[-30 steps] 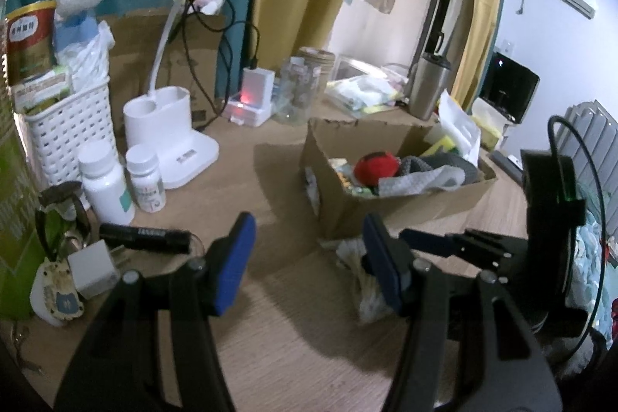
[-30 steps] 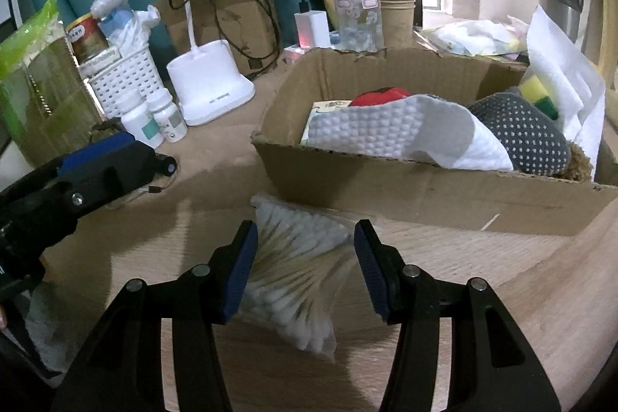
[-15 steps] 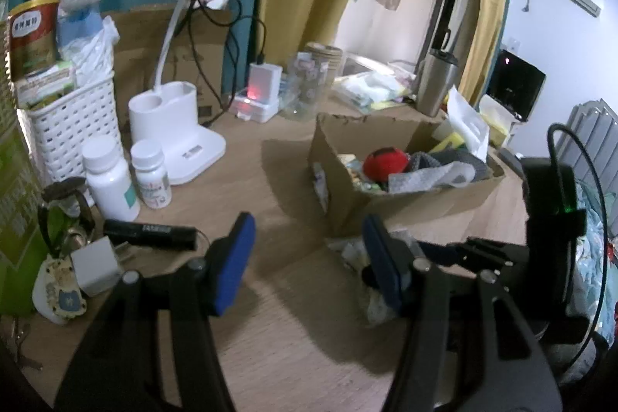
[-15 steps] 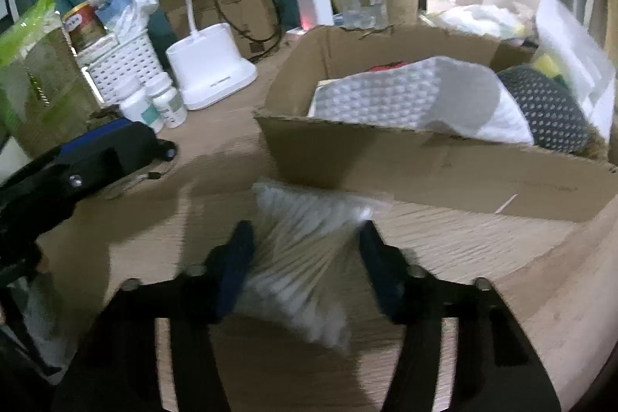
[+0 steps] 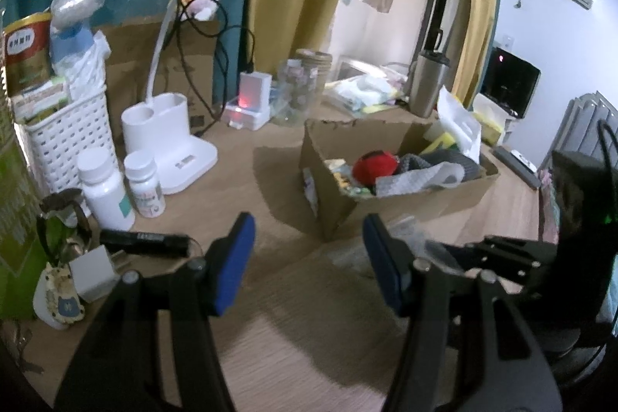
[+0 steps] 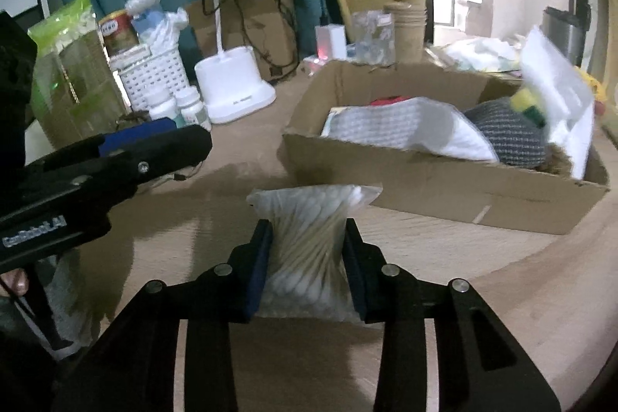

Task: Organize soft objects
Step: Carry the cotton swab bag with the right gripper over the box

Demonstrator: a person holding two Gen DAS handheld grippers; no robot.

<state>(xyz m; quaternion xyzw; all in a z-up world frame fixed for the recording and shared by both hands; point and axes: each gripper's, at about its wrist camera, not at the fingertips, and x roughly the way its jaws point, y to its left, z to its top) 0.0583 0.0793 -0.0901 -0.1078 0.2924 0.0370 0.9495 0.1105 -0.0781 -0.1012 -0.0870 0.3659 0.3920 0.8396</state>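
My right gripper [image 6: 307, 238] is shut on a clear bag of cotton swabs [image 6: 309, 246], pinching its middle just above the wooden table, in front of the cardboard box [image 6: 444, 192]. The box holds white bubble wrap [image 6: 405, 134], a grey knit item [image 6: 510, 138] and a red soft ball [image 5: 376, 167]. My left gripper [image 5: 309, 257] is open and empty, to the left of the box [image 5: 386, 207]; it also shows in the right wrist view [image 6: 116, 161]. The bag shows partly in the left wrist view [image 5: 405, 230], behind my right finger.
A white lamp base [image 5: 170, 149], two white pill bottles [image 5: 106, 192], a white basket [image 5: 61, 141], a black pen-like stick [image 5: 145, 242] and a white plug [image 5: 92, 273] stand at the left. A steel tumbler [image 5: 426, 87] and jars stand behind the box.
My right gripper has closed on the cotton swab bag and lifted it slightly. My left gripper stays open and has shifted a little.
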